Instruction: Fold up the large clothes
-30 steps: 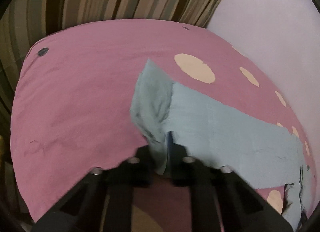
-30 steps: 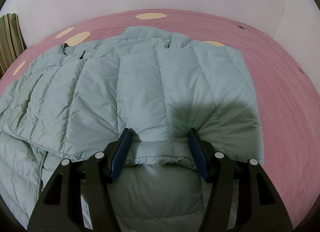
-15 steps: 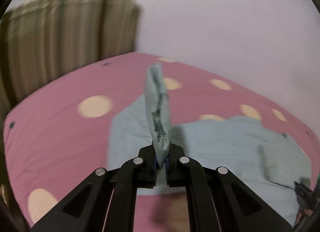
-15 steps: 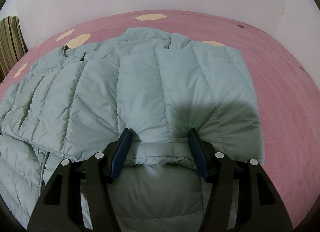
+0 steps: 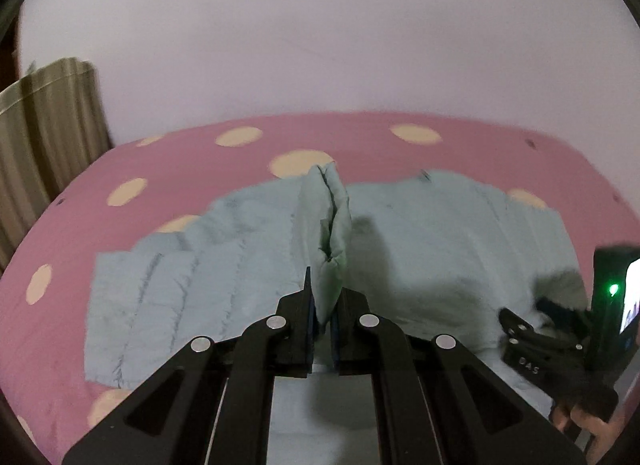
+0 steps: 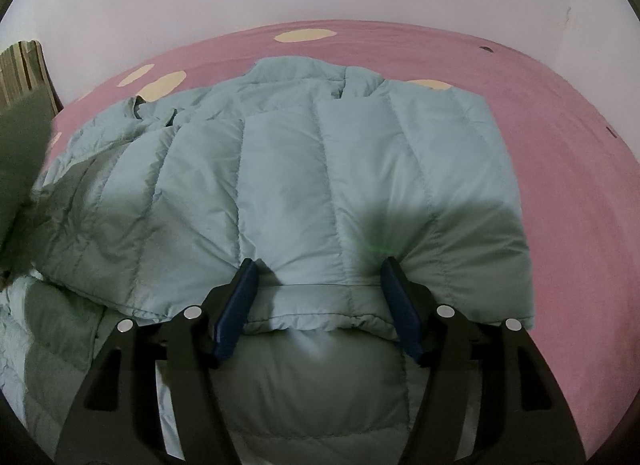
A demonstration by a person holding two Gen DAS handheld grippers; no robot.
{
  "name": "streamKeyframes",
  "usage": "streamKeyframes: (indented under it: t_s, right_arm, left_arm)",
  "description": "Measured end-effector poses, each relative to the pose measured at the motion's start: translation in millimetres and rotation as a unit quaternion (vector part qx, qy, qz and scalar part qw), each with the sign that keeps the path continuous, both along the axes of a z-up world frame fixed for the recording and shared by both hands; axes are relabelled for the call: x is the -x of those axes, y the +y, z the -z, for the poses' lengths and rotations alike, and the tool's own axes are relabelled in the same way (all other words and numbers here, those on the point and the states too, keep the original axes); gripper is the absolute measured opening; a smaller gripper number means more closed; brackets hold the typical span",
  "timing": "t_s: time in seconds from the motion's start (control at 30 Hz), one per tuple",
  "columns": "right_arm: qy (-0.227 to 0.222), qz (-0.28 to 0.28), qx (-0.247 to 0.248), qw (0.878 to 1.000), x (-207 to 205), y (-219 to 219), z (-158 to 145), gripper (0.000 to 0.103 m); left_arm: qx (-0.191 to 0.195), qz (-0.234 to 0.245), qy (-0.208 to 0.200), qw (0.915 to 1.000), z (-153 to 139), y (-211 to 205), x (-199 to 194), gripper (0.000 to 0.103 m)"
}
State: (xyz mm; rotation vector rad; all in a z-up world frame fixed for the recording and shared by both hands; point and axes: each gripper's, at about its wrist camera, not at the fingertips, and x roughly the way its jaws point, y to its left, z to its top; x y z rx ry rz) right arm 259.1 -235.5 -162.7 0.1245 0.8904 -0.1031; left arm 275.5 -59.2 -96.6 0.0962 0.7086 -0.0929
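Observation:
A pale blue-green quilted puffer jacket (image 6: 320,169) lies spread on a pink bed cover with cream dots (image 6: 580,145). My left gripper (image 5: 325,305) is shut on a sleeve end (image 5: 326,221) of the jacket and holds it up above the spread jacket (image 5: 192,273). My right gripper (image 6: 318,277) is open, its blue-padded fingers (image 6: 236,305) pressed down on a folded edge of the jacket, which bulges between them. The right gripper also shows at the right edge of the left wrist view (image 5: 560,345).
A pale wall (image 5: 320,45) runs behind the bed. A striped curtain (image 5: 44,125) hangs at the left. The lifted sleeve shows as a dark blurred mass at the left edge of the right wrist view (image 6: 20,169). A person's fingers (image 5: 576,421) hold the right gripper.
My left gripper has lifted the sleeve end and swung right with it, from the bed's edge to above the jacket body. The right gripper has stayed pressed on the folded edge.

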Motion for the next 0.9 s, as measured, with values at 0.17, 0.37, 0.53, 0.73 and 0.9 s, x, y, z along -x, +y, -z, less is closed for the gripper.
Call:
streamKeyframes:
  t_s: [0.17, 0.37, 0.53, 0.73, 0.9]
  right_arm:
    - [-0.001, 0.000, -0.005, 1.000, 0.7, 0.0, 0.3, 0.065]
    - [-0.002, 0.000, -0.007, 1.000, 0.8, 0.6, 0.3, 0.066]
    - [-0.001, 0.000, -0.006, 1.000, 0.0, 0.4, 0.4, 0.066]
    - [-0.003, 0.005, -0.006, 1.000, 3.2, 2.0, -8.8, 0.066]
    - [-0.028, -0.021, -0.057, 0.998, 11.5, 28.7, -39.7, 0.066]
  left_arm:
    - [-0.007, 0.032, 0.040, 0.9987, 31.3, -37.4, -6.8, 0.006]
    - [-0.016, 0.057, 0.029, 0.9978, 27.3, -50.9, 13.7, 0.055]
    - [-0.006, 0.054, -0.001, 0.9985, 2.3, -28.0, 40.7, 0.068]
    - [-0.014, -0.018, -0.018, 0.9996, -7.5, 48.0, 70.0, 0.068]
    - [-0.027, -0.084, -0.019, 0.9960, -1.6, 107.8, 81.3, 0.068]
